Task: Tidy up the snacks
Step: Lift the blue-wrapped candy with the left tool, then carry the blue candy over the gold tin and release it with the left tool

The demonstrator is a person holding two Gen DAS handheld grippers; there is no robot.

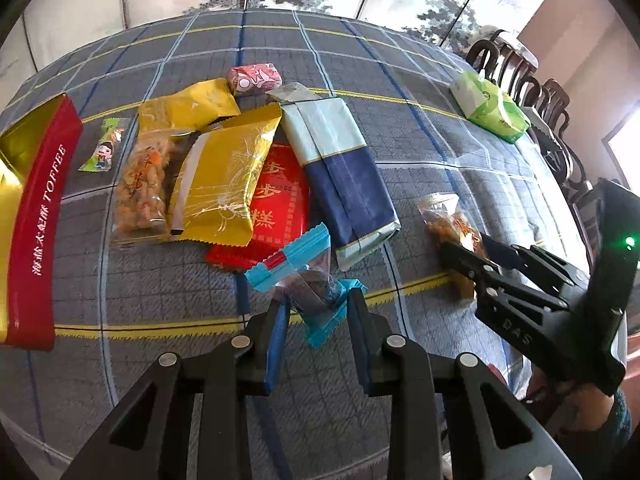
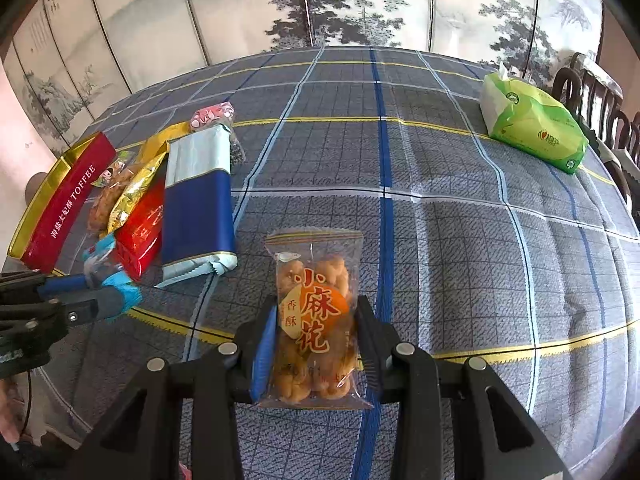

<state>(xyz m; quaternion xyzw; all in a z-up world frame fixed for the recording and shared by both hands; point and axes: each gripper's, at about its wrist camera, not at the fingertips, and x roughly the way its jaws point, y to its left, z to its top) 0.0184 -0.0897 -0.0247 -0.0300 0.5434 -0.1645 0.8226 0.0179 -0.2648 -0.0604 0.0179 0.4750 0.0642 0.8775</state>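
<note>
Crinkly clear twist-snack packet [image 2: 316,316] between right claw [image 2: 316,340] pads.

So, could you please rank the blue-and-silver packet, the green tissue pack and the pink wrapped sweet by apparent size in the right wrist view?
1. Blue-and-silver packet, largest.
2. Green tissue pack, clearly smaller in the frame, though it lies farther away, so its true size is unsure.
3. Pink wrapped sweet, plainly smallest.
</note>
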